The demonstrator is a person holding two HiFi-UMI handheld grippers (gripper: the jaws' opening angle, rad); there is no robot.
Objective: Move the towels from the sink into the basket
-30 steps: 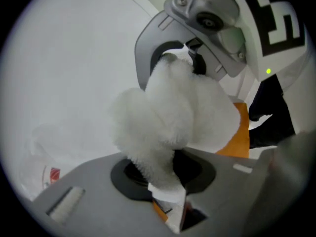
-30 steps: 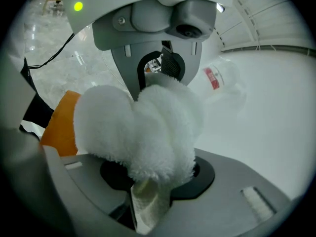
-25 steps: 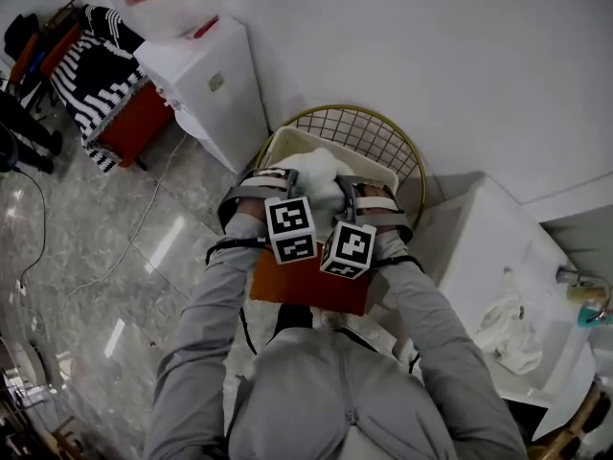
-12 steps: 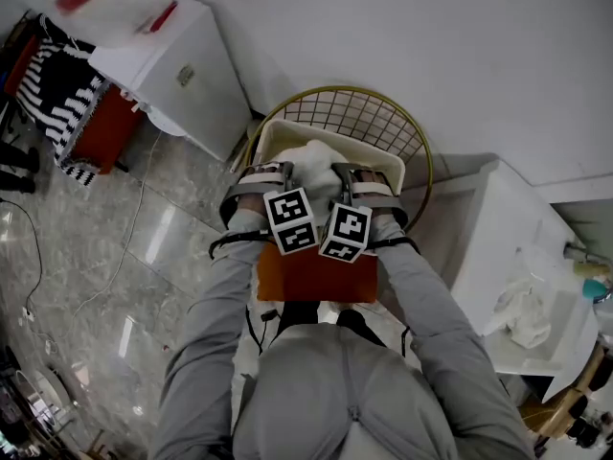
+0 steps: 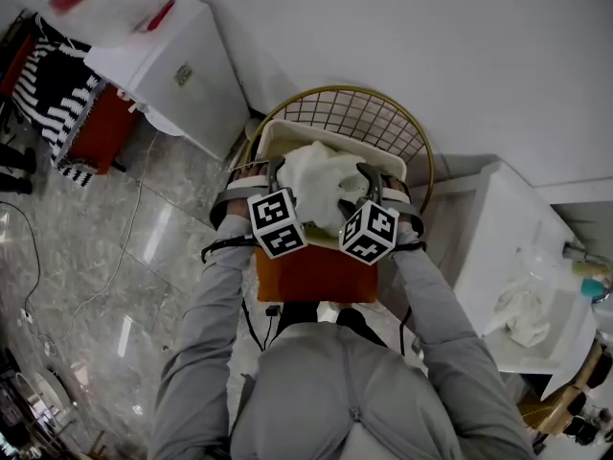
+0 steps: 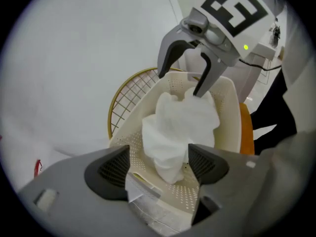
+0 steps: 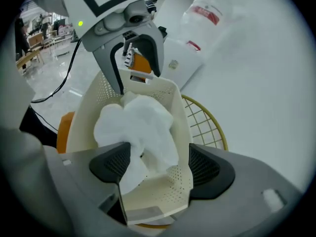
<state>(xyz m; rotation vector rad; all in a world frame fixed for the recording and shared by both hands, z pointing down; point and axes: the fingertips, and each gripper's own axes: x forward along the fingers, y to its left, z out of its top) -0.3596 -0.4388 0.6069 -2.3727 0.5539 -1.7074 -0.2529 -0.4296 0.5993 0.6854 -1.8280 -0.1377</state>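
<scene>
Glossy marble-look floor and a plain white wall framed the spot, with a white cabinet (image 5: pixel 182 70) at the far left. Both grey sleeves reached forward from the body, elbows spread, so the two grippers met over a cream perforated basket (image 5: pixel 329 141) that sat on an orange stool (image 5: pixel 316 274), just in front of a round gold wire frame (image 5: pixel 375 123).

A crumpled white towel (image 5: pixel 324 184) lay heaped in the basket, between the two grippers. The left gripper (image 5: pixel 266 169) hung at the towel's left side and the right gripper (image 5: pixel 379 182) at its right, each angled inward so that it faced the other across the basket.

Seen from the left gripper view, its jaws were opening; the towel (image 6: pixel 177 127) sat in the gap below them, and the pads were clear of the cloth. Across the basket (image 6: pixel 228 113) the right gripper (image 6: pixel 180 83) showed its fingers apart over the towel's far edge.

The right gripper's own jaws were opening too, with the towel (image 7: pixel 140 127) lying loose between them, not pinched.

At the far right, a second white towel (image 5: pixel 522 312) lay in the sink (image 5: pixel 554 278), well apart from both grippers.
</scene>
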